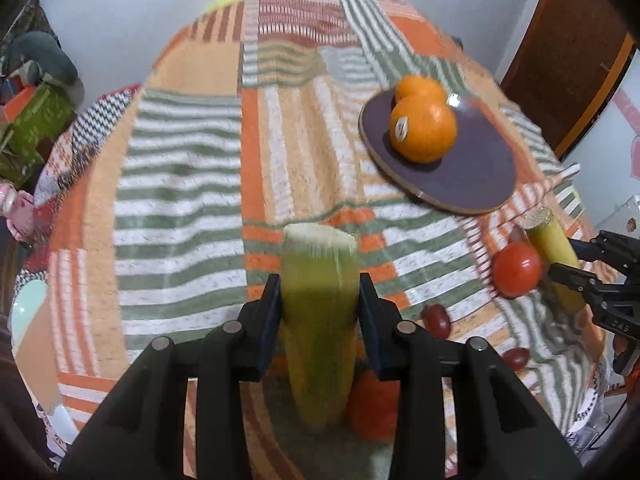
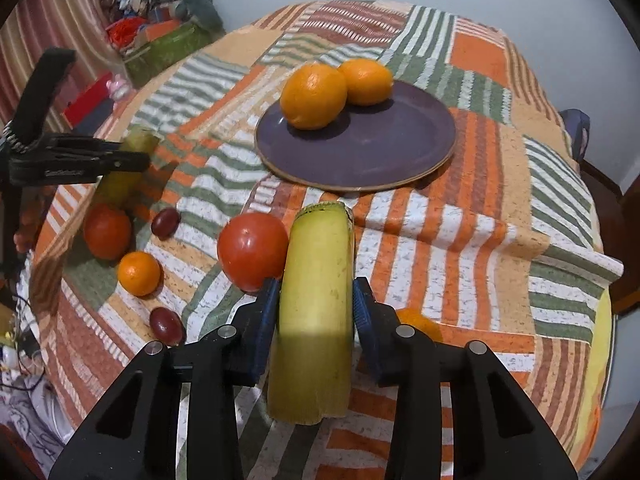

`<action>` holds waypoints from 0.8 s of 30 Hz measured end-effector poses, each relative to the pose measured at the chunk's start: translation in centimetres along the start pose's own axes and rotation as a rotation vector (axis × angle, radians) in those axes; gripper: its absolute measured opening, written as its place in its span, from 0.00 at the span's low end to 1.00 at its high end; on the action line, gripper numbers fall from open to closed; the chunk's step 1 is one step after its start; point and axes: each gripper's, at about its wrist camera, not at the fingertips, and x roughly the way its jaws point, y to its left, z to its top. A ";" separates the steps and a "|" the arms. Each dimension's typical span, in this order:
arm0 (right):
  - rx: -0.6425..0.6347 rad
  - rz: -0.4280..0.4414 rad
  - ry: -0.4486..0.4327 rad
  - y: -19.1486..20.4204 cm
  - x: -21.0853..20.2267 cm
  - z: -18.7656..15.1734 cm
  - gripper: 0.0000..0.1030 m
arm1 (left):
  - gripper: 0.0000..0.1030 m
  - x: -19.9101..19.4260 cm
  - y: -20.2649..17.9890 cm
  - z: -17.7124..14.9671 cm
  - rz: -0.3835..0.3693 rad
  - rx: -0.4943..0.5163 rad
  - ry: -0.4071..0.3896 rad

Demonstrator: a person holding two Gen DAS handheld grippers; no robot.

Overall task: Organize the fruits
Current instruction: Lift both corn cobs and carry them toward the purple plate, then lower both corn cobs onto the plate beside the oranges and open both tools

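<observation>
A bench [image 2: 460, 240] under striped patchwork cloth. My left claw [image 1: 319, 300] and right claw [image 2: 316, 304] each grip a banana piece; next, carry both to the purple plate [image 2: 360, 148] beside the oranges [image 2: 313, 96].

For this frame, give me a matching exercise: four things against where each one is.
Things:
1. two large oranges
2. small mandarin
3. yellow banana piece
4. greenish banana piece

Places:
A. between the right gripper's fingers
B. on the tablecloth, beside a grape
C. on the purple plate
D. between the left gripper's fingers

Pairs: 1-C, 2-B, 3-A, 4-D
</observation>
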 end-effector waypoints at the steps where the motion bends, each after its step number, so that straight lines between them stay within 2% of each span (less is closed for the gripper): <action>1: 0.010 0.001 -0.018 -0.1 -0.6 0.0 0.33 | 0.35 -0.7 -0.2 0.1 -0.002 -0.001 -0.013; 9: 0.042 -0.019 -0.171 -0.6 -5.6 1.2 0.33 | 0.35 -6.9 -2.3 1.2 -0.021 0.000 -0.150; 12: 0.062 -0.014 -0.212 -1.0 -6.8 1.7 0.33 | 0.35 -7.8 -3.6 2.0 -0.036 0.014 -0.179; 17: 0.080 -0.018 -0.245 -1.4 -7.1 2.3 0.33 | 0.35 -8.6 -6.0 2.6 -0.076 0.041 -0.197; 24: 0.079 -0.018 -0.266 -1.9 -7.2 3.1 0.33 | 0.35 -7.7 -9.3 4.1 -0.131 0.071 -0.198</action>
